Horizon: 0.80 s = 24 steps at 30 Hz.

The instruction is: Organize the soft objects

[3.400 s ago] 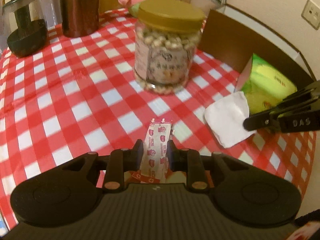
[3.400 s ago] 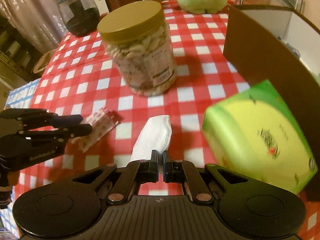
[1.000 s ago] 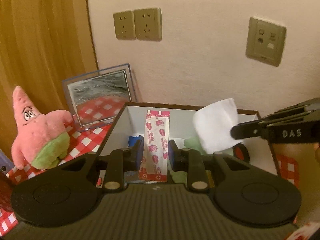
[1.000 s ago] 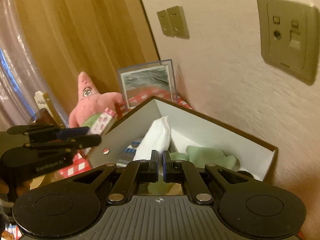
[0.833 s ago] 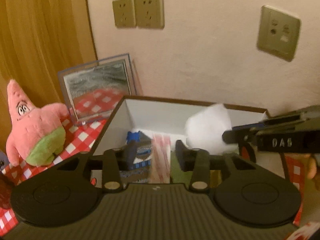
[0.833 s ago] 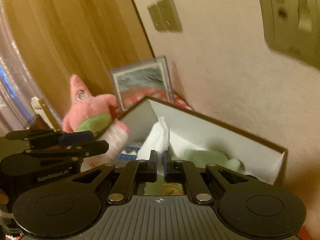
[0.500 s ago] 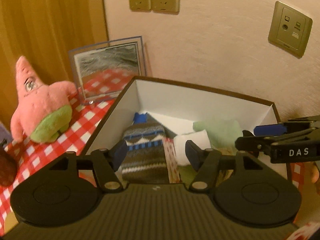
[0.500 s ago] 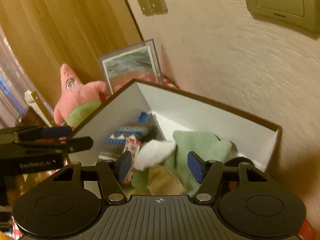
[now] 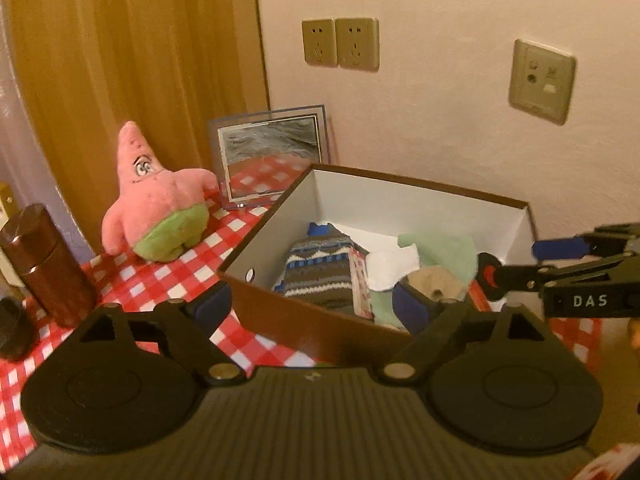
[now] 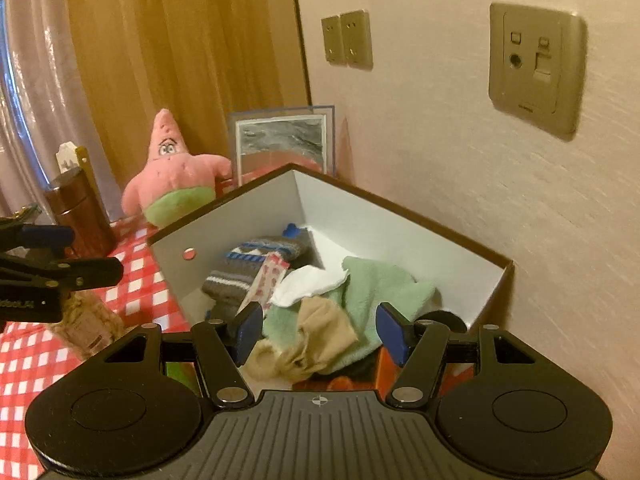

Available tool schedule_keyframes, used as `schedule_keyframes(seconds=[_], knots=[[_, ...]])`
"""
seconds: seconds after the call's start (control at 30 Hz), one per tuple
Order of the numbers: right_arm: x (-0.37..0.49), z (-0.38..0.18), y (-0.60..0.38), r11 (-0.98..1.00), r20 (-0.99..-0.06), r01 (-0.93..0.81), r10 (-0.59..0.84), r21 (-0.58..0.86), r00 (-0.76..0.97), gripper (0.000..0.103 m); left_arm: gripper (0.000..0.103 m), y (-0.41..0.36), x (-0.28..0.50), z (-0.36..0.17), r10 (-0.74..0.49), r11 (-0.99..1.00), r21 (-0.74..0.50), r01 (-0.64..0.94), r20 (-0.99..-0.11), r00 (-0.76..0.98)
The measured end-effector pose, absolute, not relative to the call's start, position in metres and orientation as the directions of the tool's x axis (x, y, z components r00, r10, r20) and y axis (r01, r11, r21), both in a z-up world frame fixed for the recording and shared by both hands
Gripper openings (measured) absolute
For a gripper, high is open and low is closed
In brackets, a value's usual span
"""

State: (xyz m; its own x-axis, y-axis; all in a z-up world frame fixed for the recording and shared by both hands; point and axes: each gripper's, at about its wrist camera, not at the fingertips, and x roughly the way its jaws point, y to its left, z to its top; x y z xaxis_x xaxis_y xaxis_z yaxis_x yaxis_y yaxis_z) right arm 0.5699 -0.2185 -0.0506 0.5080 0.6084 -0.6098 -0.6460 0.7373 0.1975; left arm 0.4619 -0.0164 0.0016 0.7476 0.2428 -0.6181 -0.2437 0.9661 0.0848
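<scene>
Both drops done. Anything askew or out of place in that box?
The red-printed packet stands tilted on edge against the striped knit sock in the box; the white pad lies crumpled on the green cloth.

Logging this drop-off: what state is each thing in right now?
Left gripper: open, empty, jaws just opened.
Right gripper: open, empty.
Cardboard box: lidless, partly filled.
Red-printed packet: in box, leaning on knit sock.
White pad: in box, atop green cloth.
Pink starfish plush: upright, outside box.

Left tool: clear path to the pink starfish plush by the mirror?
Probably yes. The left tool is open and empty, and the plush stands in the open on the checked cloth left of the box; only the brown canister stands nearby.
</scene>
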Motion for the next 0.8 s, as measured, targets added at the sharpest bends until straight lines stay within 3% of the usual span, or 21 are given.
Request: schedule_keyframes(seconds=[0.43, 0.8], knots=[[0.465, -0.03, -0.23, 0.719, -0.642, -0.642, 0.629, 0.266, 0.438, 0.063, 0.086, -0.019, 0.339, 0.014, 0.249, 0.953, 0.048, -0.298, -0.68, 0.689], [0.314, -0.035, -0.212, 0.778, -0.681, -0.575, 0.566, 0.254, 0.464, 0.063, 0.086, 0.001, 0.196, 0.004, 0.222, 0.965, 0.065, -0.253, -0.712, 0.666]])
